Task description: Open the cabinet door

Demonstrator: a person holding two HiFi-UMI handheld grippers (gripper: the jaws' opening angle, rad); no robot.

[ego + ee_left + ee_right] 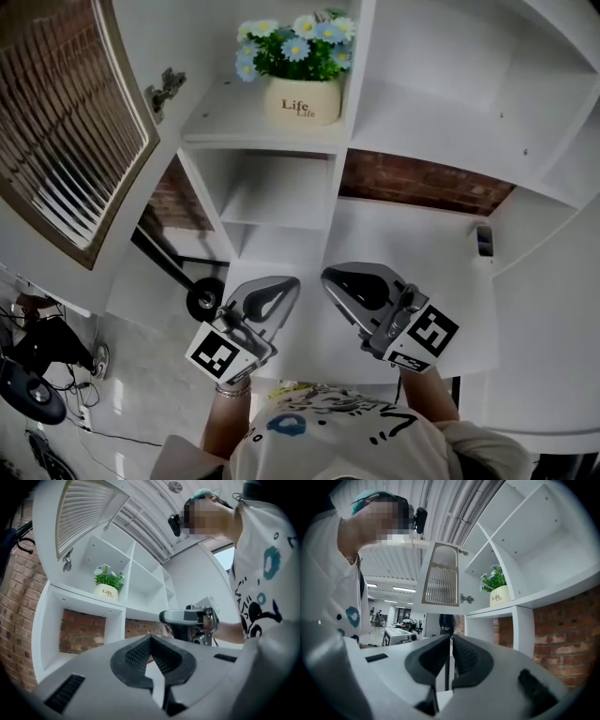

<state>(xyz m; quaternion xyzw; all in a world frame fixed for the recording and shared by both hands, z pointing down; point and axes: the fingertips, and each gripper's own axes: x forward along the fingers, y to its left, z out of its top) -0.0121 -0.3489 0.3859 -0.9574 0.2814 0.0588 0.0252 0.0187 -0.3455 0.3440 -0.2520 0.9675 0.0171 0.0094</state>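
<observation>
The cabinet door (66,122), a louvred panel in a wooden frame, stands swung wide open at the left of the white shelf unit (281,141), its hinge (167,89) showing. It also appears as the door (86,513) and the door (443,576) in the gripper views. My left gripper (286,284) and right gripper (330,275) hang side by side below the shelves, well away from the door. Both are shut with nothing between the jaws. The left gripper (151,639) looks towards the shelves, with the right gripper (161,617) beside it. The right gripper (451,639) faces the open door.
A cream pot of blue and white flowers (302,98) stands in the opened compartment. Brick wall (422,183) shows behind the lower shelves. A small dark device (483,239) sits on the right shelf. A black wheel (204,298) and cables (37,375) lie on the floor at left.
</observation>
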